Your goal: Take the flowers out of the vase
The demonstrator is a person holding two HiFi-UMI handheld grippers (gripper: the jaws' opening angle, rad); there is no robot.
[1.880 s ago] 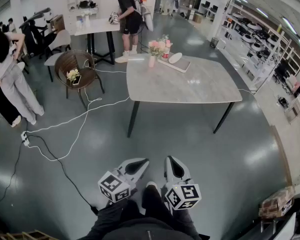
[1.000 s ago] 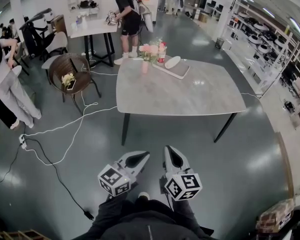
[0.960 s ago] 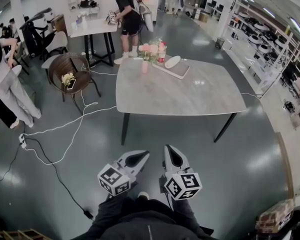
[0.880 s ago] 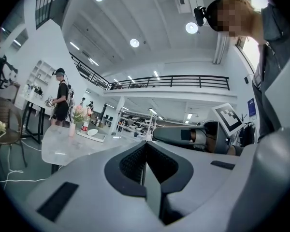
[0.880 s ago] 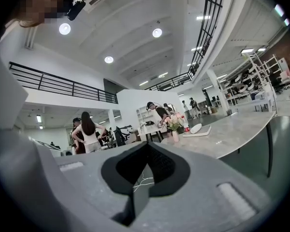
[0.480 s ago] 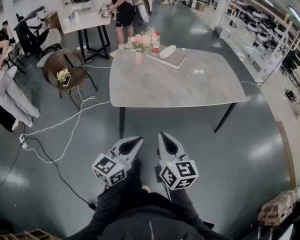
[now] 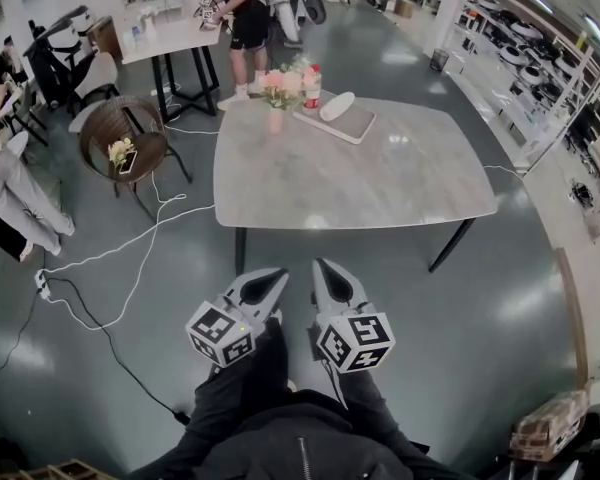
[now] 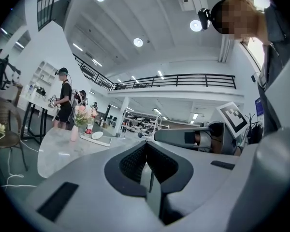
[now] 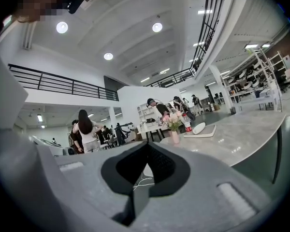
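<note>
A small pink vase (image 7: 274, 119) holding pink and white flowers (image 7: 280, 85) stands near the far left corner of the grey table (image 7: 352, 180). Both grippers hang over the floor, short of the table's near edge and far from the vase. My left gripper (image 7: 277, 277) is shut and holds nothing. My right gripper (image 7: 320, 266) is shut and empty beside it. The left gripper view looks past its closed jaws (image 8: 146, 144) to the vase (image 8: 74, 133) on the left. From the right gripper (image 9: 147, 144), its own view shows the vase (image 9: 174, 137) ahead on the table.
A red bottle (image 7: 311, 88) and a tray with a white dish (image 7: 338, 116) stand beside the vase. A round chair (image 7: 113, 131) with a small bouquet is left of the table. White and black cables (image 7: 130, 258) trail on the floor. People stand at the left and the back.
The table has come nearer and lower in the head view as the person walks toward it. Both grippers moved forward together and stay shut.
</note>
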